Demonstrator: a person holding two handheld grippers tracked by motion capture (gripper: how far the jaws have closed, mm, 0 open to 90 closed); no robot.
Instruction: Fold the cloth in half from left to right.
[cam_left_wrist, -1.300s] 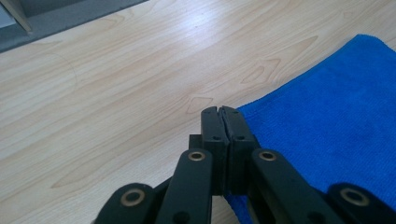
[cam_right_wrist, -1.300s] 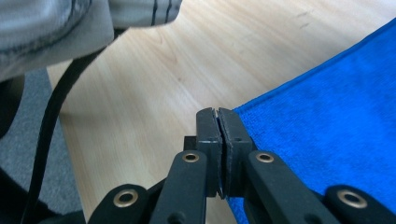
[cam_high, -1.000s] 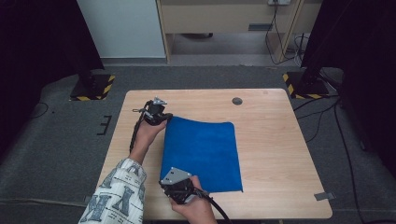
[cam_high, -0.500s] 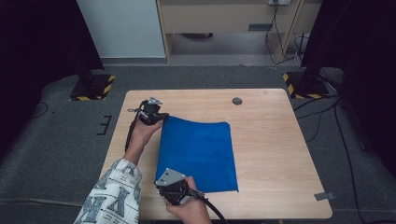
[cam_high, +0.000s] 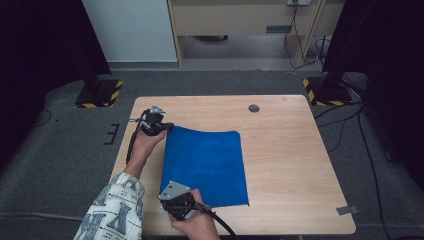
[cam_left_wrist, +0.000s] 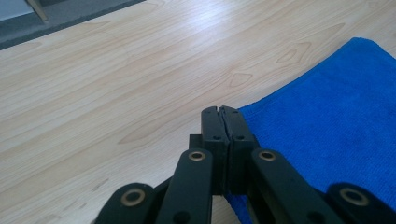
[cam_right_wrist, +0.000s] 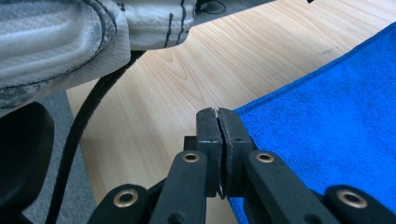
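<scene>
The left tool (cam_high: 167, 128) is clenched on the far left corner of the blue cloth (cam_high: 207, 165), and the right tool (cam_high: 192, 212) is clenched on its near left corner. Compared with a second ago, both tools and the cloth between them have slid toward the table's left edge, so the cloth looks to be being dragged flat into position. Beyond the tools, the cloth lies smooth on the pale wooden table (cam_high: 295, 160). Grey carpet (cam_high: 75, 145) surrounds the table, and a patterned sleeve (cam_high: 112, 210) enters beside the right tool.
</scene>
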